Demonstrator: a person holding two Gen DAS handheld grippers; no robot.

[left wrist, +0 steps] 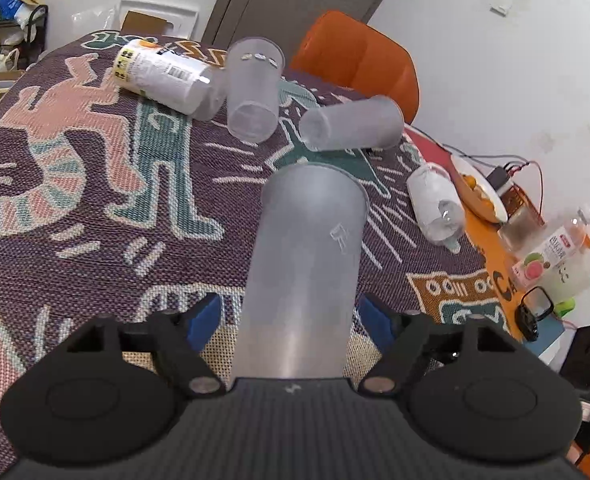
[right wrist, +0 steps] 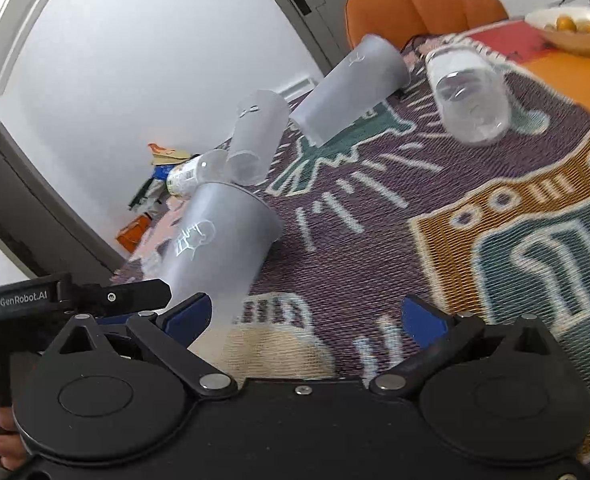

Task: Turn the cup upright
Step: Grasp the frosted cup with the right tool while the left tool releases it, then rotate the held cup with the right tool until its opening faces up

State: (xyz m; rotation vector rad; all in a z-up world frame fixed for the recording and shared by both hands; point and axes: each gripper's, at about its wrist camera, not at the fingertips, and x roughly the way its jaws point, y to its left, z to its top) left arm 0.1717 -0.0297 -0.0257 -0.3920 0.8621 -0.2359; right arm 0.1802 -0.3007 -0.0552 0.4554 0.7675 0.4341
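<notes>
A frosted plastic cup (left wrist: 307,260) lies on its side on the patterned tablecloth, between the blue-padded fingers of my left gripper (left wrist: 293,320), rim pointing away. The jaws stand wide on either side of it and I cannot see them pressing it. The same cup shows in the right wrist view (right wrist: 219,248), with the left gripper (right wrist: 95,298) at its base. My right gripper (right wrist: 307,320) is open and empty, to the right of that cup above the cloth.
More cups lie on their sides: two frosted ones (left wrist: 253,92) (left wrist: 351,124), a printed one (left wrist: 163,76), and a clear one (left wrist: 437,204). A fruit bowl (left wrist: 481,196), drink bottles (left wrist: 551,260) and cables sit at the right edge. An orange chair (left wrist: 359,56) stands behind the table.
</notes>
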